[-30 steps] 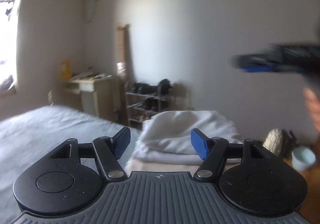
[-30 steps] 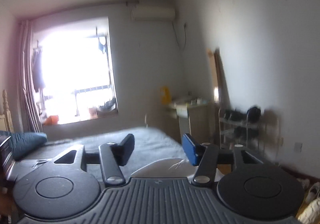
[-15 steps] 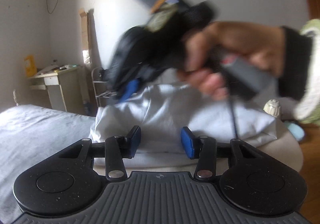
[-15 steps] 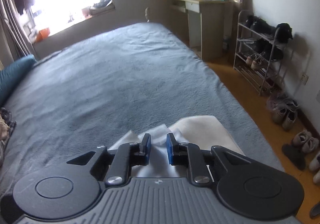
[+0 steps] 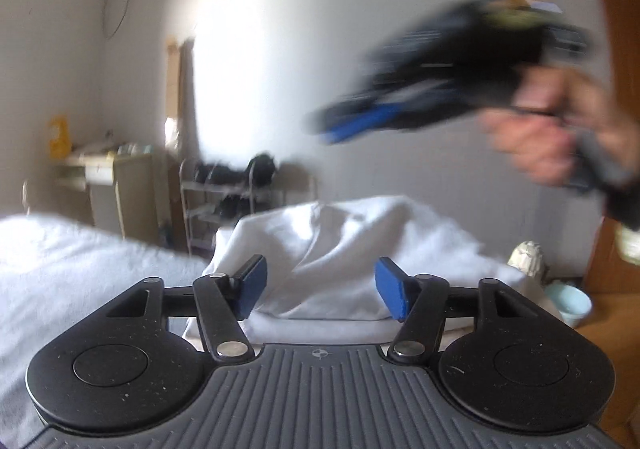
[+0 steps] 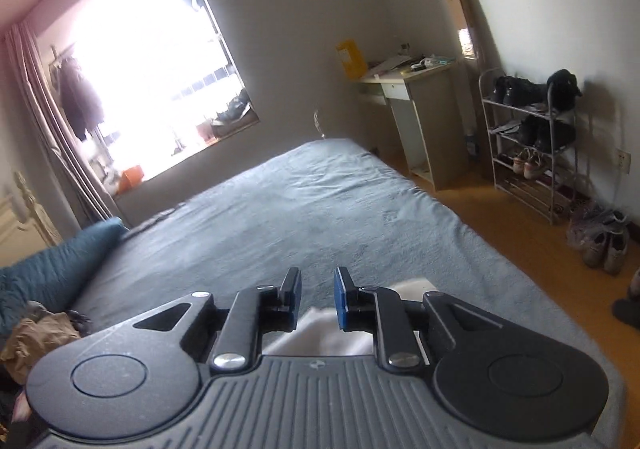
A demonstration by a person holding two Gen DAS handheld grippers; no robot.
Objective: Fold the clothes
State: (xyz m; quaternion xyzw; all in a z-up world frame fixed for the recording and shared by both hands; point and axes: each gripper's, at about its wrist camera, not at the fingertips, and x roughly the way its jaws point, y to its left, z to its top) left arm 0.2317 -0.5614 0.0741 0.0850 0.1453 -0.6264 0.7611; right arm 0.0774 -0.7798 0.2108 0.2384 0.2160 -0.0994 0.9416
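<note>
**White clothes piled at the bed's edge, both tongs empty**

While the grey-blue bed (image 6: 320,201) is lying bare toward the window on the left, the left tongs (image 5: 320,287) are hovering low and just short of the heap of white clothes (image 5: 352,249). Their jaws have just been opening and are standing apart with nothing pressed between the pads; the cloth is showing beyond the gap, straight ahead. The heap is lying crosswise, its long side running left to right along the near edge of the bed, over a flatter white layer beneath.

Further right, the right tongs (image 5: 340,129) are blurring through the air well above the heap, carried by a hand (image 5: 552,137). In their own view the jaws are narrowed but not meeting, gripping nothing, with white cloth (image 6: 332,333) just below them.

The left tongs are looking nearer. Open bed is offering spreading room leftward; rightward, the mattress edge is dropping to the floor (image 6: 520,225).
</note>
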